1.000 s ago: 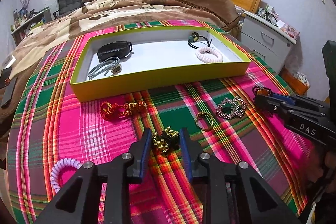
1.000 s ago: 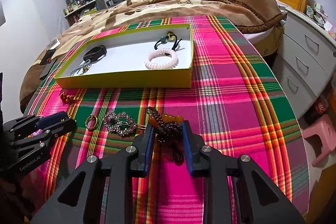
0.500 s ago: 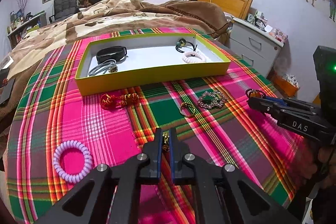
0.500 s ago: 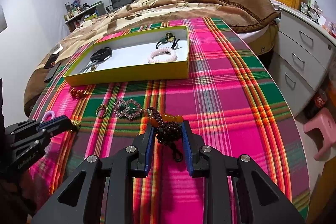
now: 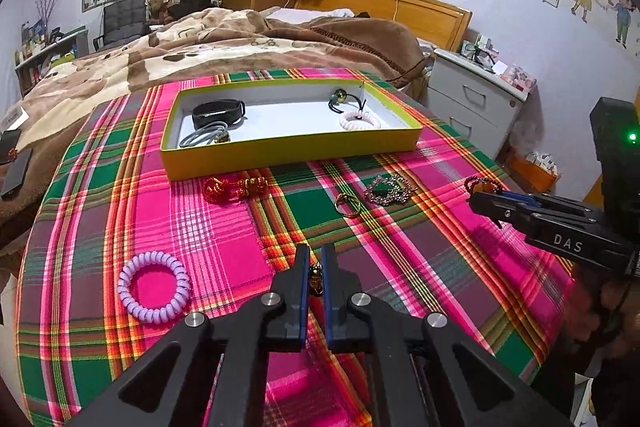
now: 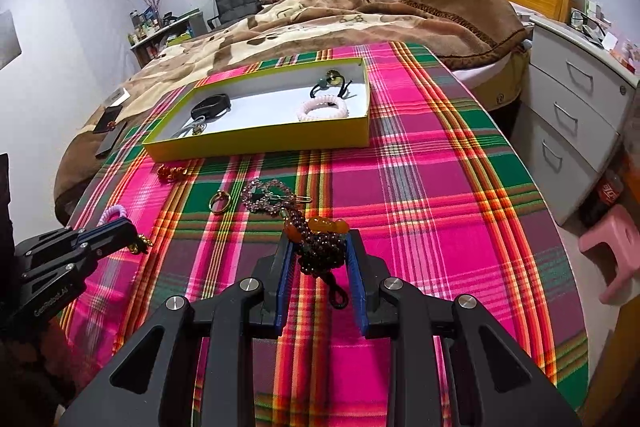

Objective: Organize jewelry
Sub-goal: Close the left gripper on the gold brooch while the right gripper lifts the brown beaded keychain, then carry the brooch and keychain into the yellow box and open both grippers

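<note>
both grippers loaded, box waiting

the gold charm (image 5: pixel 316 277) is sitting pinched between the blue pads of the left gripper (image 5: pixel 315 273), lifted off the cloth (image 5: pixel 420 235) well on the near side of the box (image 5: pixel 292 151). a second ago those jaws were standing wide around the charm as it lay on the cloth; they have just been closing, and now they are clamping it with only a sliver of gold showing. the right gripper (image 6: pixel 318 255) is gripping the dark bead bracelet (image 6: pixel 320 247) with its orange stones, its cord loop dangling below, also near side of the box and toward its right end; that grip is looking the same as a second ago.

judging from this, both picks are looking done and the carry to the box is next.

inside the box, a black band (image 5: pixel 218 111) and grey cord (image 5: pixel 204 139) are lying at the left end, a white coil tie (image 5: pixel 360 121) and a green-bead tie (image 5: pixel 340 97) at the right, leaving the middle floor bare for a drop. the near wall is standing raised, so both loads are needing to clear it. between grippers and box are lying a red knot (image 5: pixel 234 187), a ring (image 5: pixel 347 205) and a silver chain (image 5: pixel 388 189); a purple coil (image 5: pixel 154 287) is lying left of the left gripper. the cloth's right edge is falling away just beyond the right gripper.
</note>
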A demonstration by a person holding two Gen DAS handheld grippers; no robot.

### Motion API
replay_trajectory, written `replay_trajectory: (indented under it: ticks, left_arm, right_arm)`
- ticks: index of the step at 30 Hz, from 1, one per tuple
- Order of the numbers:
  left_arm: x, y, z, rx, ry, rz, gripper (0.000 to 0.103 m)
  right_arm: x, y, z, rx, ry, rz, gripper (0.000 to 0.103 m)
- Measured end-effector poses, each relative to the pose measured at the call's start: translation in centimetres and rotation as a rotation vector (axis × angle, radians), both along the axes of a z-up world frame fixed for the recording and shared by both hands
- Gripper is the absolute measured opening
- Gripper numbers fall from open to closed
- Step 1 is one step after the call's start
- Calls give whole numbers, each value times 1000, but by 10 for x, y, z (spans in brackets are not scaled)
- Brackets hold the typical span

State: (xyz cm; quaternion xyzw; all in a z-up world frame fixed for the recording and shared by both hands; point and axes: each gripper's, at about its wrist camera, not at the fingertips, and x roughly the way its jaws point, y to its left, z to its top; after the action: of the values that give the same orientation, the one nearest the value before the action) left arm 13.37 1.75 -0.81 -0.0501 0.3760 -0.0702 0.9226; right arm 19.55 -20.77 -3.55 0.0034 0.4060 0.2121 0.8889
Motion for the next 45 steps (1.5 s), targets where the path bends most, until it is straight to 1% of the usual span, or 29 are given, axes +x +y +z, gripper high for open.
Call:
replay_trajectory:
  ticks: [10,15,21,26,32,39,45]
  left_arm:
    - [-9,15,8,-31,-10,31,5]
    - [-10,12,18,-27,-33,22,5]
    - [-1,7,32,-11,-59,0,5]
    - [14,9,44,5,-81,-13,5]
    - [37,13,53,23,-95,-23,5]
    - [74,17,57,45,-98,-38,5]
    - [114,22,54,41,-84,-47,5]
  right_arm:
    - [-6,-2,6,9,-15,-1,26]
    - [-8,0,13,12,-34,6,26]
    - [-6,5,23,11,-57,13,26]
    - [0,11,30,7,-76,23,26]
    - [16,23,38,3,-94,43,26]
    - [42,37,41,3,-101,64,26]
    - [74,48,41,-14,-102,74,26]
